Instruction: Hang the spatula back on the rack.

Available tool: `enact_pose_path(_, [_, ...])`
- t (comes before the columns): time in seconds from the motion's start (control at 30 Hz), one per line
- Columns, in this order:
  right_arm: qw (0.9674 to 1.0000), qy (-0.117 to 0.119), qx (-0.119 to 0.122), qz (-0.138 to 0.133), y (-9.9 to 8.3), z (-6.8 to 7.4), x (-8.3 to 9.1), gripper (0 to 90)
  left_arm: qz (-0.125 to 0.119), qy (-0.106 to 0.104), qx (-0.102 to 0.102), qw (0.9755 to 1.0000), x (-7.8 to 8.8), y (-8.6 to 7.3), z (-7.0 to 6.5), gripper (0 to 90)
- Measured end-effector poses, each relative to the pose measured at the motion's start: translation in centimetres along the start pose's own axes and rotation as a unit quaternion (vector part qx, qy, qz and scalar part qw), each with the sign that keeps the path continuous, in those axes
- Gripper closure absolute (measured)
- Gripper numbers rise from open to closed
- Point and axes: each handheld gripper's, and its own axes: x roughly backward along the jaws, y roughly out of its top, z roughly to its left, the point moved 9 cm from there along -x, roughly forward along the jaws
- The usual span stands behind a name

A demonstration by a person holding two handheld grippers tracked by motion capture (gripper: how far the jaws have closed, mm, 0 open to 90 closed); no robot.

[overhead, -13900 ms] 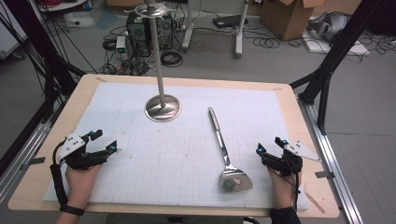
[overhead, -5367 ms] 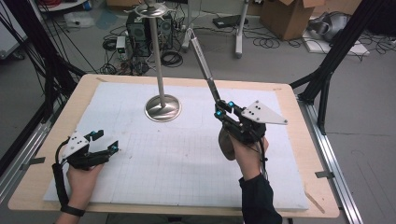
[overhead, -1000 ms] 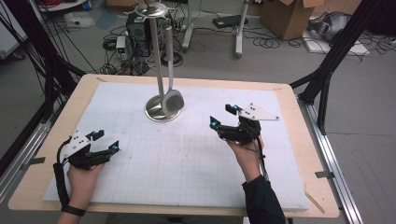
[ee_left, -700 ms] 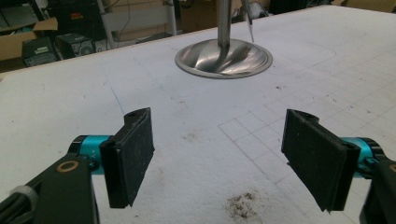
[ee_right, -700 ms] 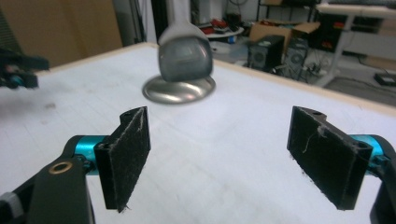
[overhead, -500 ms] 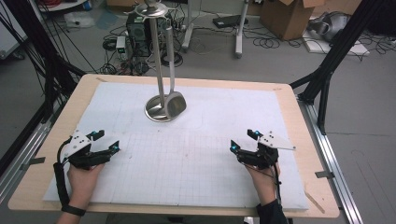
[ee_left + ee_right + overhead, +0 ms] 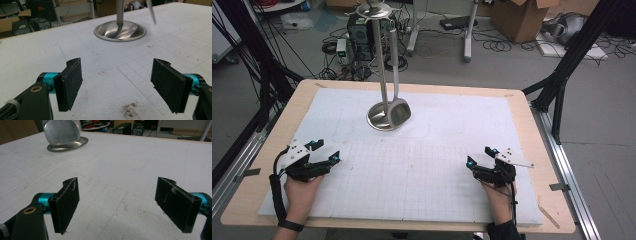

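Note:
A steel stand with a round base and a tall pole rises at the table's far middle. A metal spatula hangs from the stand's top, its blade just above the base. My left gripper rests at the front left, open and holding nothing. In the left gripper view the stand's base and the spatula's handle lie ahead of the left gripper. My right gripper sits low at the front right, open; its jaws have just been opening, with nothing between them. The right gripper faces the spatula's blade.
A white gridded mat covers the wooden table. Black frame legs stand at both sides of the table. Cardboard boxes, cables and a computer case lie on the floor behind.
My right hand has drawn back from beside the stand to the table's front right and sunk toward the mat. The spatula stays hanging on the stand. The left hand has kept still.

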Motion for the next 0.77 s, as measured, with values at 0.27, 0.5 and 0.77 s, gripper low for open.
enact_pose_path(0.27, [1.0,0.002,-0.003,0.005,-0.15,0.04,-0.13,18.8,-0.001,0.0,-0.002,1.0,0.0,0.01,-0.01,25.5])
enact_pose_path(0.5, [1.0,0.001,-0.002,0.009,-0.25,0.05,-0.19,18.8,0.0,-0.001,-0.003,1.0,0.01,-0.01,-0.04,25.5])
enact_pose_path(0.77, [0.9999,0.003,-0.005,0.009,-0.28,-0.02,-0.25,18.7,0.0,0.0,-0.003,1.0,0.0,0.0,-0.06,25.4])
